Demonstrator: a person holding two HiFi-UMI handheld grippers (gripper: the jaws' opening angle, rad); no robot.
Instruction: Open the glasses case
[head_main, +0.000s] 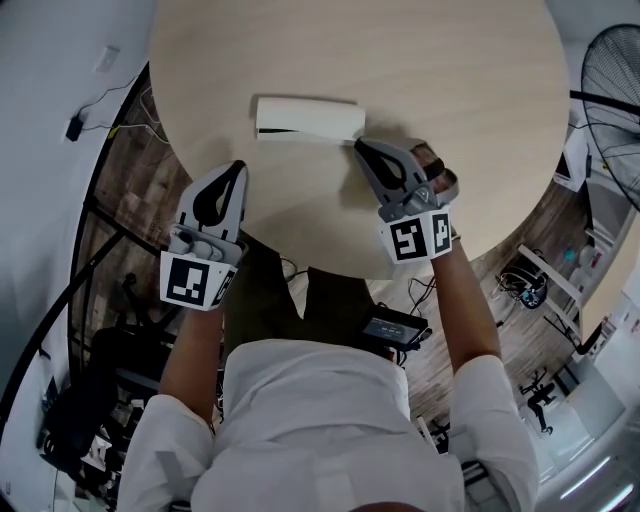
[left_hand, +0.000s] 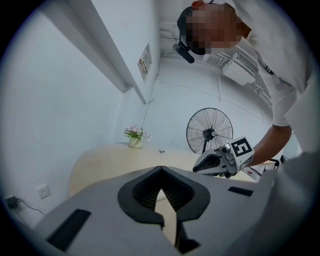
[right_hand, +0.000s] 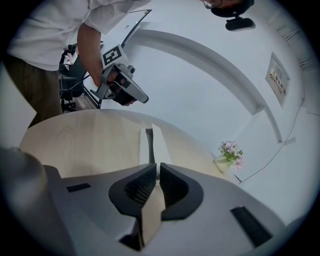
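Right gripper (head_main: 358, 146), jaws nearly together and seemingly empty, noses the right end of the glasses case (head_main: 305, 118) lying on the table (head_main: 450, 80); it should catch only the lid's edge, then lift slowly.

The case (head_main: 308, 118) is a cream-white oblong lying flat on the round pale wood table (head_main: 420, 60), long side across, towards the near edge. A dark slit runs along its near side; end-on (right_hand: 161, 146), its two halves stand slightly apart
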